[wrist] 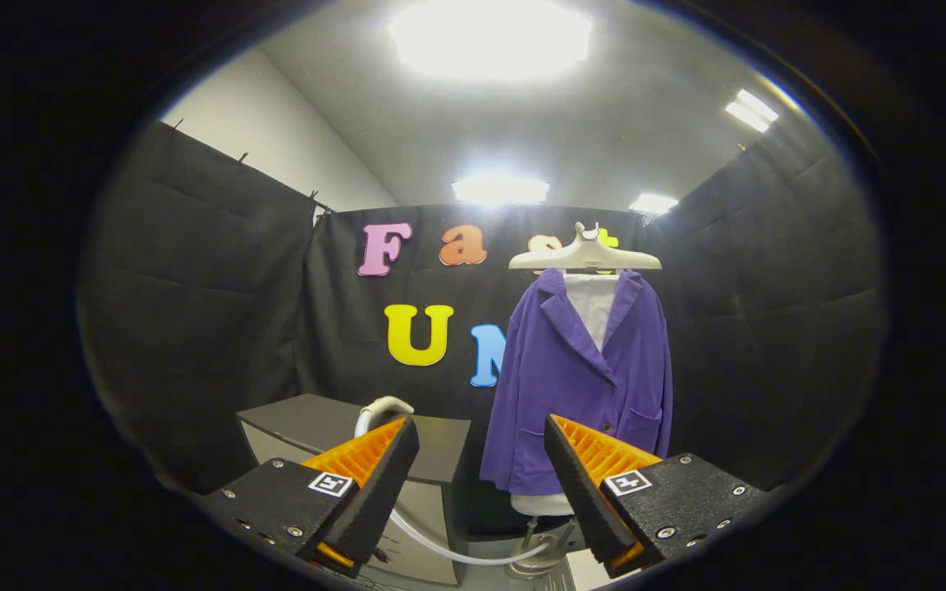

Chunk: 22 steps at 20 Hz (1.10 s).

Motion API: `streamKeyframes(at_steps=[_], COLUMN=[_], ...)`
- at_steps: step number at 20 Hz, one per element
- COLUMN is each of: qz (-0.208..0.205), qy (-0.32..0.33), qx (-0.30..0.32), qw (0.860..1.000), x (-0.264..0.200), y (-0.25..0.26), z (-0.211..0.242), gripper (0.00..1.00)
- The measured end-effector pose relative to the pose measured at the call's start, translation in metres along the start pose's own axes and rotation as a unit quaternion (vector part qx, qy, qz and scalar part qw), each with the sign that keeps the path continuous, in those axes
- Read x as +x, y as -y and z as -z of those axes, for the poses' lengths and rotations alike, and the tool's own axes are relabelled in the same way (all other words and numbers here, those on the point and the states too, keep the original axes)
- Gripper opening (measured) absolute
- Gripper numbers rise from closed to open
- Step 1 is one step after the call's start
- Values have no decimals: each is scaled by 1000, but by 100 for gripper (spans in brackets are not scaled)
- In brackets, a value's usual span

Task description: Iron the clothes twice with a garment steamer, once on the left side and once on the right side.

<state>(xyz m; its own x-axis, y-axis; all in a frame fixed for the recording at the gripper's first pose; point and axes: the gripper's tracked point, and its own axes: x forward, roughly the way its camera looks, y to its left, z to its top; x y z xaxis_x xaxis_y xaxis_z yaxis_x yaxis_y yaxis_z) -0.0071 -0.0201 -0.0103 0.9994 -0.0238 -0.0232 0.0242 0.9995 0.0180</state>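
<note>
A grey cabinet (432, 447) with a dark flat top stands against the black cloth wall (194, 312). To its side, a pale hanger (585, 258) tops a white stand (543, 525) on a metal foot. Bright ceiling lights (493, 37) glare overhead, beside a plain white wall (276, 152).

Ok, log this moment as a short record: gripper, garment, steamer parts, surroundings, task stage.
gripper: gripper open, fingers apart, nothing between them
garment: purple jacket over a white form, hung on a pale hanger, beyond the fingers
steamer parts: white handle behind the left finger, on the grey cabinet; white hose runs from it to the stand base under the jacket
task stage: steamer not yet picked up, no ironing pass begun
</note>
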Motion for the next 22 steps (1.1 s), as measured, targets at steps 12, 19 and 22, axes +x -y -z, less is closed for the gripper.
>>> streamKeyframes(at_steps=[12, 19, 22], qz=[-38, -52, -62], qy=[-25, -35, -39], qx=[35, 19, 24], qw=[998, 998, 997], x=[26, 70, 97], y=[-66, -135, -168], z=[21, 17, 6], gripper=[95, 95, 95])
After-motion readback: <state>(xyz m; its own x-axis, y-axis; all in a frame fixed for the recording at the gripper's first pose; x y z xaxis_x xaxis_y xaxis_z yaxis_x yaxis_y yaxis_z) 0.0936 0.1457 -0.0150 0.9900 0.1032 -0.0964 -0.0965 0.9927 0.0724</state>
